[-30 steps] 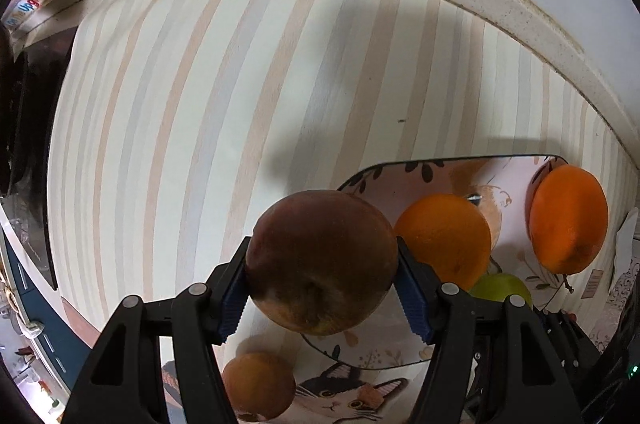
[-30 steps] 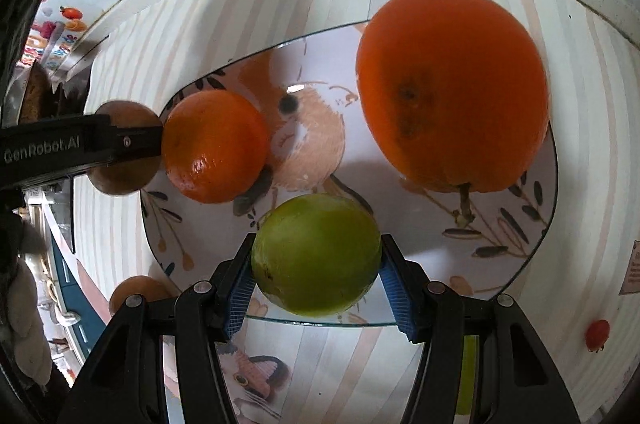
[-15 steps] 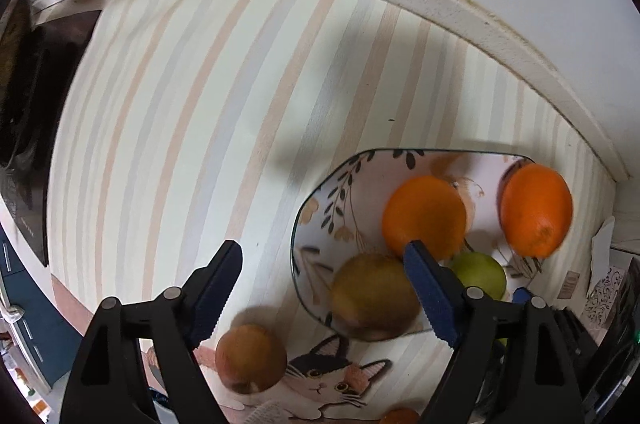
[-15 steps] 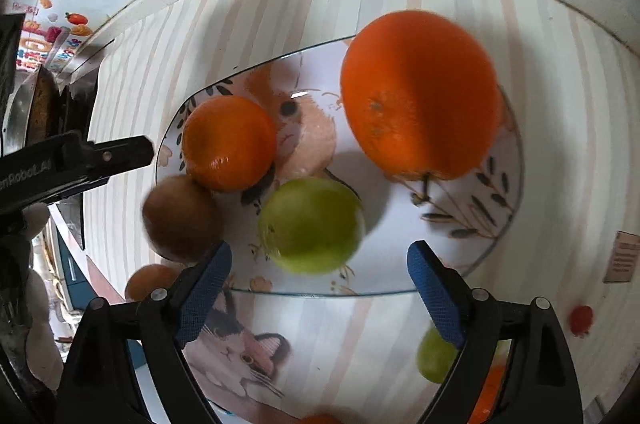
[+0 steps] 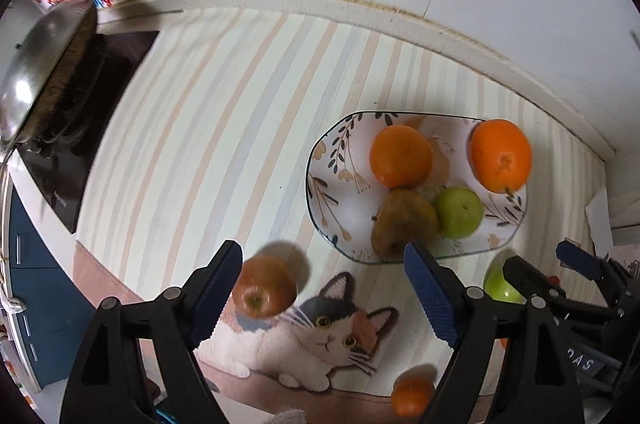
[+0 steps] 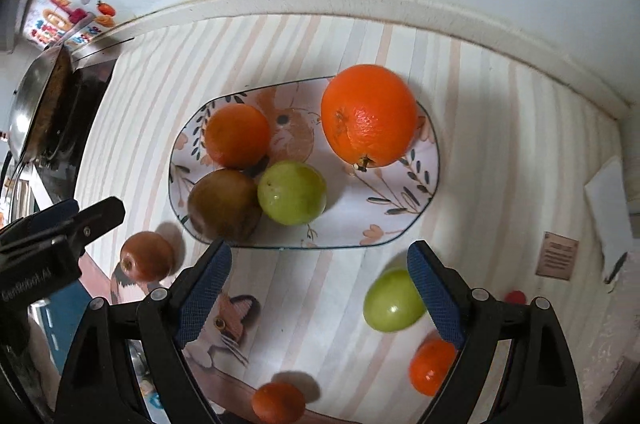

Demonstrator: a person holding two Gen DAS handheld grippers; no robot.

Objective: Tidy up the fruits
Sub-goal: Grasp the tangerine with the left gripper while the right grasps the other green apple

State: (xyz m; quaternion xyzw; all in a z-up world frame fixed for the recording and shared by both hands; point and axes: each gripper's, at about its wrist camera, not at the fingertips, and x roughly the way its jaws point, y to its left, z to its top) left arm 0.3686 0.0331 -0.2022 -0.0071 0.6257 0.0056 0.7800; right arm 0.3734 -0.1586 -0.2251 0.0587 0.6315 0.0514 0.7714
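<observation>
On the plate (image 6: 424, 160): two oranges, brown fruit (image 6: 222, 204) and green fruit (image 6: 292, 192) sit in.
Left out: red apple (image 6: 146, 256), green apple (image 6: 392, 300), small oranges near.
Left gripper (image 5: 324, 288): jaws wide, empty.
Right gripper (image 6: 320, 288): jaws wide, empty.

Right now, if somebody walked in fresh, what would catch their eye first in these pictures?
Probably the patterned plate on the striped mat, holding a big orange, a smaller orange, a green apple and a brownish fruit. Then the loose reddish apple at the near left beside a cat picture.
</observation>
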